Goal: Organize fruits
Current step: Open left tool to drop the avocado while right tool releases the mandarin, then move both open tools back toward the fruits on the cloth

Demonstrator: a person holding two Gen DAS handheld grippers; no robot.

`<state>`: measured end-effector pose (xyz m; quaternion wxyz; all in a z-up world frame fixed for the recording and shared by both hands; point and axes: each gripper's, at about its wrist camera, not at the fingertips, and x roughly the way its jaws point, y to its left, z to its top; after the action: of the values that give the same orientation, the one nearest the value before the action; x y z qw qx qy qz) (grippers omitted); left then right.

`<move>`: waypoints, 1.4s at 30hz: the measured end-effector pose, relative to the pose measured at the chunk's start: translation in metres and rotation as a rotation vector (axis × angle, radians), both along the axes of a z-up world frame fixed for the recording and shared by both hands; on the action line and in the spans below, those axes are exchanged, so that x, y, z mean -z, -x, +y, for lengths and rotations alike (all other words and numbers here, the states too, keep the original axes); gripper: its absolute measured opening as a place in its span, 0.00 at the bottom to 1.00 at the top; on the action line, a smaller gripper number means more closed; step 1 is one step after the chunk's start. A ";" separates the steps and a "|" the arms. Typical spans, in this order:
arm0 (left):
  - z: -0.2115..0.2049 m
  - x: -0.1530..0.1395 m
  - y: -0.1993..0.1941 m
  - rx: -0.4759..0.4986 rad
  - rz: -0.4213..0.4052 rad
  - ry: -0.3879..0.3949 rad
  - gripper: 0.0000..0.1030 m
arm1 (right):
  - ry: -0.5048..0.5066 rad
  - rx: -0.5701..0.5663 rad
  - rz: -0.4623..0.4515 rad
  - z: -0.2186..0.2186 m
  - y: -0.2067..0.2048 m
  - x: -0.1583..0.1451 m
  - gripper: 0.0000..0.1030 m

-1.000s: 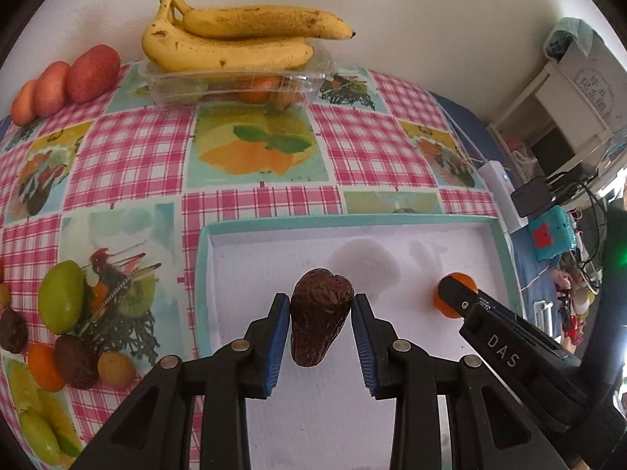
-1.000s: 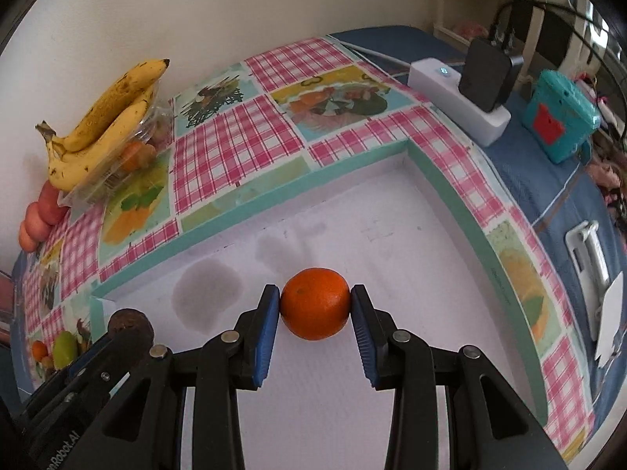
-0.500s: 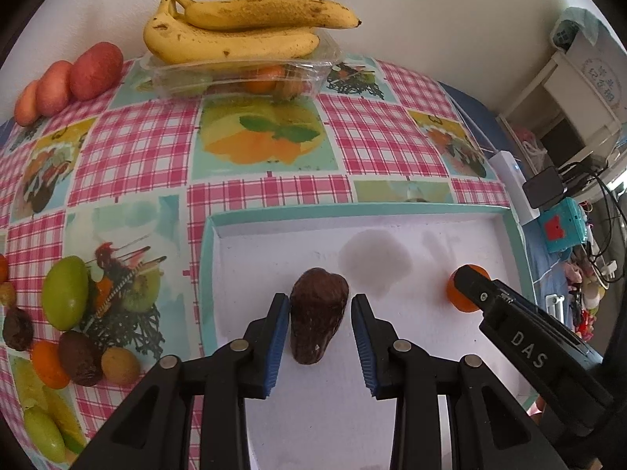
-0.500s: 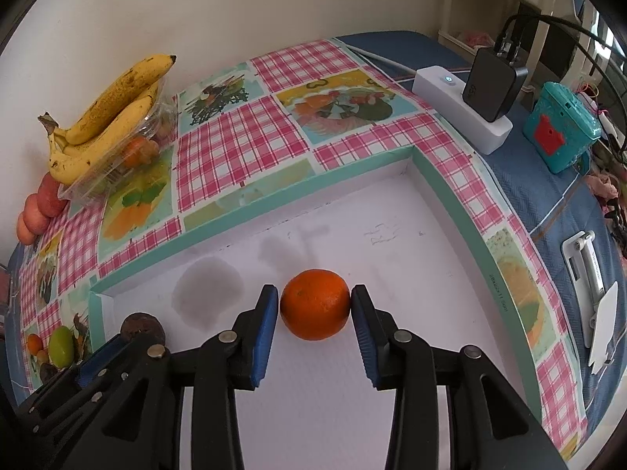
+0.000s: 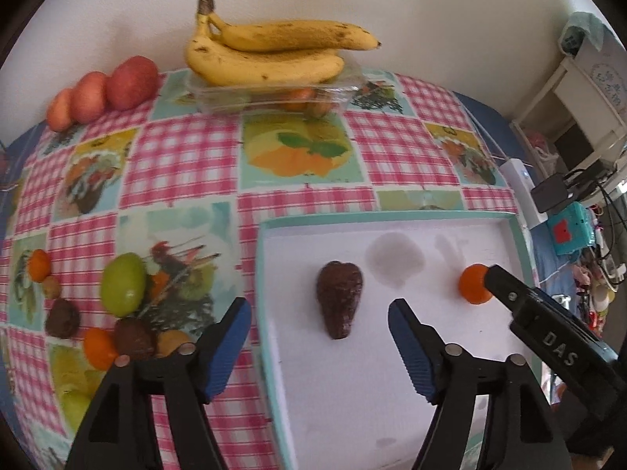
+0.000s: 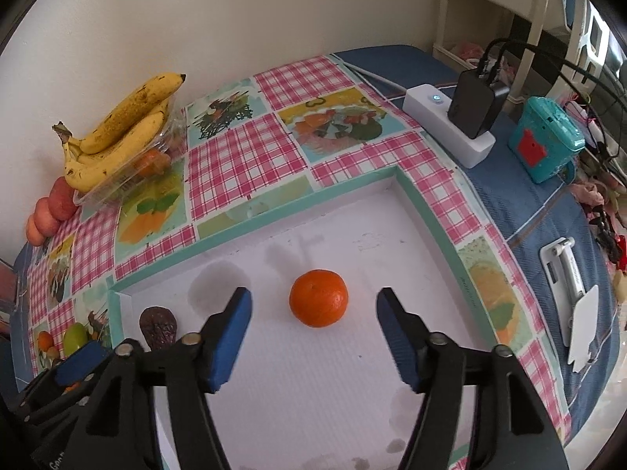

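My left gripper (image 5: pixel 319 323) is spread wide and grips nothing; the brown fruit (image 5: pixel 339 297) lies on the white floor of the tray (image 5: pixel 509 221), between the fingers and touching neither. My right gripper (image 6: pixel 313 319) is released too, and the orange (image 6: pixel 318 302) sits on the tray floor in the gap between its fingers, clear of both. Left of the tray, loose fruit rests on the checked tablecloth (image 5: pixel 188 164), a green fruit (image 5: pixel 123 289) among it. Farther back, bananas (image 5: pixel 266 53) lie on a clear box (image 5: pixel 274 94) at the wall, with red apples (image 5: pixel 131 82) to their left.
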<state>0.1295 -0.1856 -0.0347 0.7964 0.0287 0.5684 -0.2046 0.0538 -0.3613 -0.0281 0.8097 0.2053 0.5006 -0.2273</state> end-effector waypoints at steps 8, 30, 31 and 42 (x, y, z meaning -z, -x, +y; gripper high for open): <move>0.028 -0.015 0.004 -0.061 -0.097 -0.035 1.00 | -0.009 0.005 -0.012 0.002 0.011 -0.006 0.84; 0.108 -0.037 0.017 -0.204 -0.268 -0.044 1.00 | -0.003 -0.106 -0.099 0.047 0.010 -0.021 0.94; 0.111 -0.039 0.019 -0.205 -0.272 -0.044 1.00 | -0.022 -0.117 -0.103 0.049 0.009 -0.020 0.94; 0.196 -0.041 0.026 -0.452 -0.207 0.003 1.00 | -0.109 -0.254 -0.119 0.093 -0.005 -0.017 0.94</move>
<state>0.1039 0.0101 0.0067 0.8760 -0.0794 0.4753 -0.0180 0.0593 -0.2686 -0.0107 0.8479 0.1970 0.4851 -0.0831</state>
